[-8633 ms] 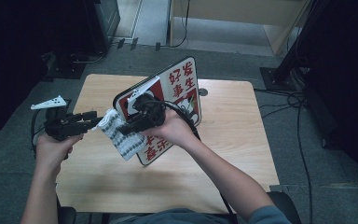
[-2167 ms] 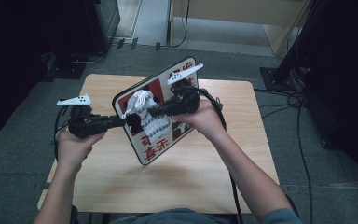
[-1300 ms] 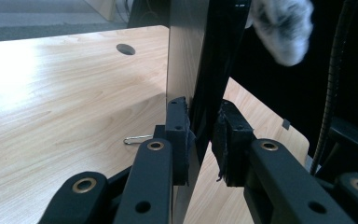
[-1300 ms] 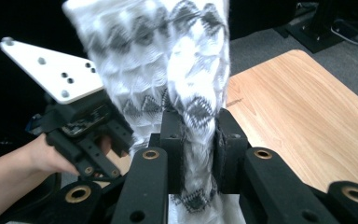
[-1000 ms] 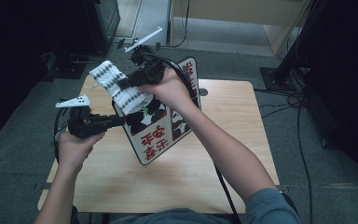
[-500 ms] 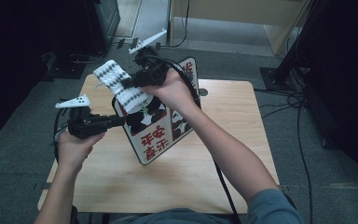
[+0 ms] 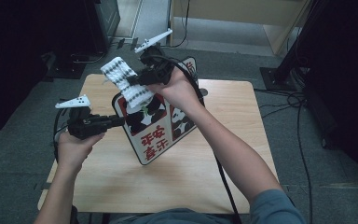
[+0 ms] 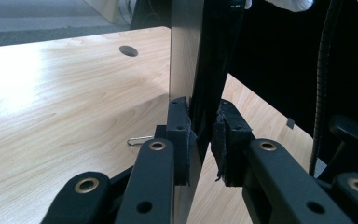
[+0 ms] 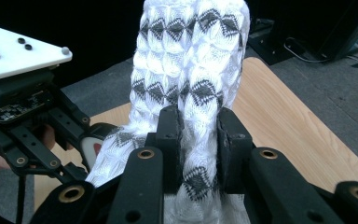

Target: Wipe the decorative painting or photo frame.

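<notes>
the jaws of the left gripper [image 7: 116, 121] are pinched on the edge of the sign board [image 7: 161, 126], holding it upright on the desk [image 7: 223, 154]; the jaws of the right gripper [image 7: 135, 80] are clamped on the white cloth [image 7: 123, 79]. about two seconds ago the cloth was pressed low against the board's face; now the right gripper has carried it up to the board's top corner, and over the last second both hands have hardly moved. by my reading, the wipe has reached the upper edge. the cloth is white knit with grey diamond bands, bunched and draping over the corner. the board shows red characters and black-and-white panels.
</notes>
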A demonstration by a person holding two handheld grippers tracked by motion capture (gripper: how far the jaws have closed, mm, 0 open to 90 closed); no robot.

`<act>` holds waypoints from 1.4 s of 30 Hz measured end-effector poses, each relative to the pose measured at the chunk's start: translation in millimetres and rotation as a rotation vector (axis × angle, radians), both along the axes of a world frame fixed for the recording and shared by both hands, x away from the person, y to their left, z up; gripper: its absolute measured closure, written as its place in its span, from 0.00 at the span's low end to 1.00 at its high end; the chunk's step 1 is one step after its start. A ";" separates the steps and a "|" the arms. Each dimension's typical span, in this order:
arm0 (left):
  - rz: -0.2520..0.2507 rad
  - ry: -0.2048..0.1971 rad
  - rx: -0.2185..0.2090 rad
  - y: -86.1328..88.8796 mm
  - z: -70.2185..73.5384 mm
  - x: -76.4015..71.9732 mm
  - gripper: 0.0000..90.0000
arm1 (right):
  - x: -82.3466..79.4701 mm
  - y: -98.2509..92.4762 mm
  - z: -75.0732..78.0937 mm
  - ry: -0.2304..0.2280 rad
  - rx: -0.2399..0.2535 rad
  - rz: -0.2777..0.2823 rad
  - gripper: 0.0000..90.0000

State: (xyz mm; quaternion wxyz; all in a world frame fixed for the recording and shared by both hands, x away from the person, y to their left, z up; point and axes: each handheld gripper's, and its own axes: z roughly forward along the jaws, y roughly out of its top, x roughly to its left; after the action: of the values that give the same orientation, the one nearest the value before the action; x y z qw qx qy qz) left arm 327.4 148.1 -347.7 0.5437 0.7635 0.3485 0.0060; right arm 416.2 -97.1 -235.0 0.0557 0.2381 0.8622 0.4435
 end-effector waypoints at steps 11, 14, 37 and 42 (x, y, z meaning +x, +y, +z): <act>-0.003 0.002 -0.004 0.2 -0.3 0.0 0.87 | 5.9 -13.9 -2.9 -0.012 0.029 -0.009 0.82; -0.002 0.001 -0.001 0.3 -0.2 -0.1 0.87 | 7.9 -17.0 -3.4 -0.012 0.032 -0.014 0.82; -0.007 0.002 -0.004 0.2 -0.3 -0.9 0.87 | 24.8 -48.7 -6.2 -0.003 0.072 -0.069 0.82; -0.007 0.004 -0.004 0.6 -0.3 -0.8 0.87 | 27.1 -54.8 -6.2 -0.018 0.068 -0.084 0.82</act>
State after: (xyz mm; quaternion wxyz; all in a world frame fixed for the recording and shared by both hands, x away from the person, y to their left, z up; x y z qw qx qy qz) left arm 326.6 148.7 -348.0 0.5446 0.7637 0.3468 0.0018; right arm 443.3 -151.9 -241.2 0.0738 0.2719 0.8355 0.4717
